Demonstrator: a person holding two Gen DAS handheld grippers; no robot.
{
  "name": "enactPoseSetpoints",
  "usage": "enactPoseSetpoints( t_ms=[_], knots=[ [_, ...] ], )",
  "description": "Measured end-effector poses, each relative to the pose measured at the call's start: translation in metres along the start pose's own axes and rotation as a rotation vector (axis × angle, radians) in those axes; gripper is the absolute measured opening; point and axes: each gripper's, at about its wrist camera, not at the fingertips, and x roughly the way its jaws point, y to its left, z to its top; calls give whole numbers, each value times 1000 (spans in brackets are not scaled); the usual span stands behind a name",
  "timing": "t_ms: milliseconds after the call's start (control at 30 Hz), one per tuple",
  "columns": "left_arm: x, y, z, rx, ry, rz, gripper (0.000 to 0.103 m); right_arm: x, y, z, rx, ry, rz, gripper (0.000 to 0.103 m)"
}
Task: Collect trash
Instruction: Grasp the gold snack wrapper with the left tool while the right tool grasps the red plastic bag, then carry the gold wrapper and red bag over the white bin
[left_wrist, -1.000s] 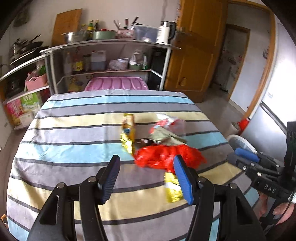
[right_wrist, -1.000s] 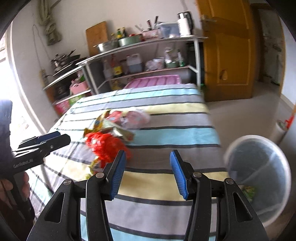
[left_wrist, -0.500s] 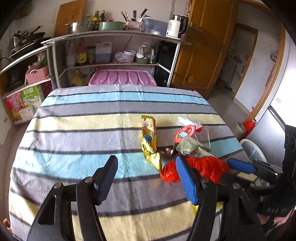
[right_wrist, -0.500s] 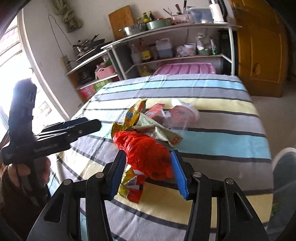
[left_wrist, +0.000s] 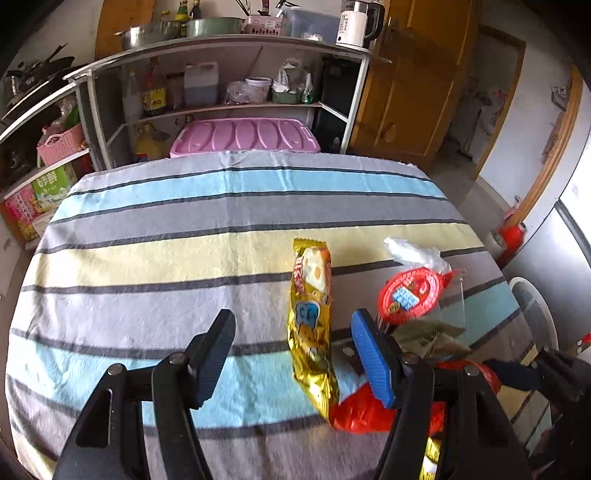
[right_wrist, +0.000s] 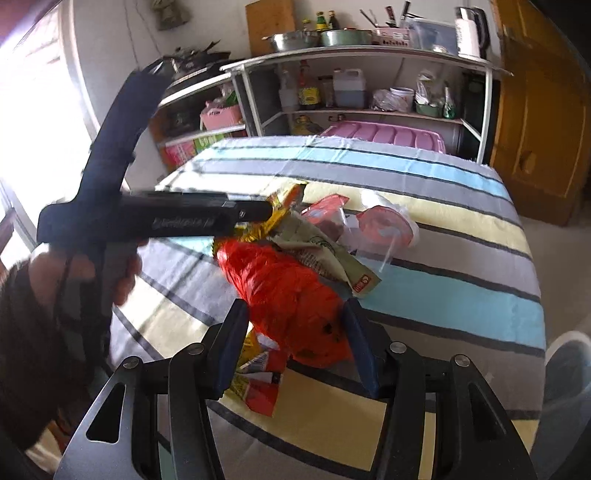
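left gripper (left_wrist: 291, 354): jaws apart, gold wrapper (left_wrist: 312, 325) between, untouched | right gripper (right_wrist: 295, 343): jaws opening, straddling red bag (right_wrist: 288, 295) | trash: heaped on striped table (left_wrist: 166, 258), right side

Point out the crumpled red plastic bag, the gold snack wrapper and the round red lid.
Crumpled red plastic bag (right_wrist: 291, 295), right wrist view, middle.
Gold snack wrapper (left_wrist: 310, 321), left wrist view, middle.
Round red lid (left_wrist: 408, 297), left wrist view, centre label.

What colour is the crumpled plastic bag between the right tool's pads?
Bright red-orange. The plastic bag shows best in the right wrist view.
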Motion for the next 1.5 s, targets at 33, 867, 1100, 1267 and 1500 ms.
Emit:
enactPoseSetpoints(
  t_ms=[33,867,1100,1267,1500],
  knots=[
    [3,1,2,-3,7,5,68,1,1,-1,-6,3,-4,54],
    [19,5,2,12,33,55,17,-1,-5,-9,24,8,18,45],
    [7,8,-4,-6,12,63,17,-8,-4,-13,33,-13,20,42],
    [-4,9,-7,-19,-7,54,17,-17,-4,-17,48,-36,27,40],
    [-26,2,-11,-20,-49,38,17,-32,-6,-21,75,-80,23,40]
  ],
)
